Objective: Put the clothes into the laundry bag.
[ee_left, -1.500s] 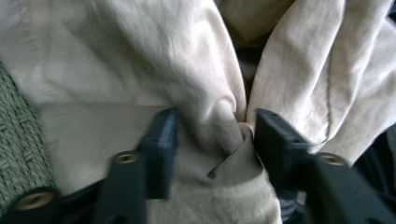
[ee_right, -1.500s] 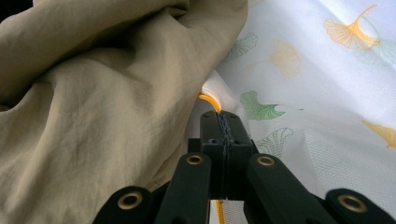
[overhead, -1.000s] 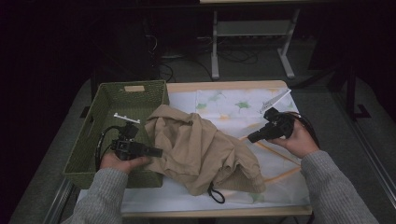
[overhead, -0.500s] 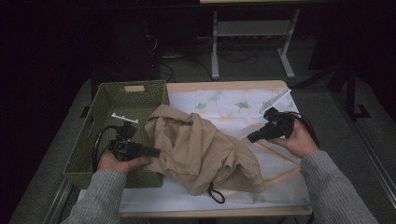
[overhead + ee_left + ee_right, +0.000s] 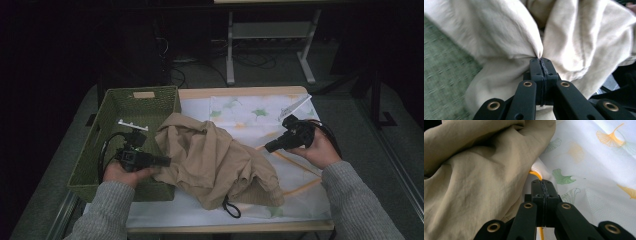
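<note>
Tan garment [image 5: 215, 162] — pinched by left gripper [image 5: 541, 59] beside green basket [image 5: 95, 150]; right gripper [image 5: 541, 181] clamps white leaf-print cloth [image 5: 599, 165].

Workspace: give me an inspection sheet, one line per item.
Surface: table under a white leaf-print cloth.
Job's things: tan garment bunched, one edge over the green basket.
Clutter: white strip in the basket.
Grippers: left hand-held gripper shut on the garment; right hand-held gripper shut on a pinch of the cloth.
Cables: black cable loops into the basket.
Surroundings: dark floor, metal stand behind.
</note>
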`<action>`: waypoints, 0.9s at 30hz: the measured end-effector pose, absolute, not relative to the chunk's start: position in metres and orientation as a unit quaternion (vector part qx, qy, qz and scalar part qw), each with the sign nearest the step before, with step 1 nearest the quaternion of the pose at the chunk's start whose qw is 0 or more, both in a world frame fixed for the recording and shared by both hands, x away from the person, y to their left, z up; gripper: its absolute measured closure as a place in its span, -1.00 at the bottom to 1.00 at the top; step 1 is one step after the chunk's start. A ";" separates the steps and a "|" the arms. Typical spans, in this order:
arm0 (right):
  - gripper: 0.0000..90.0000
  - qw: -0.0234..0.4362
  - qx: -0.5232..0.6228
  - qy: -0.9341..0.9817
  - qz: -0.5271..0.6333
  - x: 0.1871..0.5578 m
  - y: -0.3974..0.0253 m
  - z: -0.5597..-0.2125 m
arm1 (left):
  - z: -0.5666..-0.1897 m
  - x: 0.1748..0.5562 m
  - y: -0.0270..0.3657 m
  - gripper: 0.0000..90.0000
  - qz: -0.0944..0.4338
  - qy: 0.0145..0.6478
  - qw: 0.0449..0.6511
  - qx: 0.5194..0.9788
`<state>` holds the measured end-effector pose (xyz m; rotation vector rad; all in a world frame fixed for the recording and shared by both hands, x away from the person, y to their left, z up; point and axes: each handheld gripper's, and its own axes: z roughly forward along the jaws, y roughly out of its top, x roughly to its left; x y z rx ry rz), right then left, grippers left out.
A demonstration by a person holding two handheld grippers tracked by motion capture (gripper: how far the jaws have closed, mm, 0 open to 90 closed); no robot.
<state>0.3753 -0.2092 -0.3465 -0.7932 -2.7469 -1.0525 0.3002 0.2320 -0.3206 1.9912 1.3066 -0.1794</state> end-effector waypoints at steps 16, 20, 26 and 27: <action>0.98 0.044 -0.257 -0.896 -0.360 0.378 -0.204 -0.334 | -0.304 0.299 0.096 0.99 -0.139 0.372 0.406 0.823; 0.99 0.044 -0.259 -0.889 -0.374 0.378 -0.209 -0.328 | -0.301 0.296 0.056 0.99 -0.167 0.334 0.413 0.831; 0.99 0.036 -0.262 -0.884 -0.387 0.374 -0.218 -0.316 | -0.282 0.291 0.031 0.99 -0.192 0.295 0.447 0.822; 0.99 0.034 -0.261 -0.883 -0.387 0.374 -0.219 -0.315 | -0.277 0.290 0.029 0.99 -0.194 0.289 0.457 0.819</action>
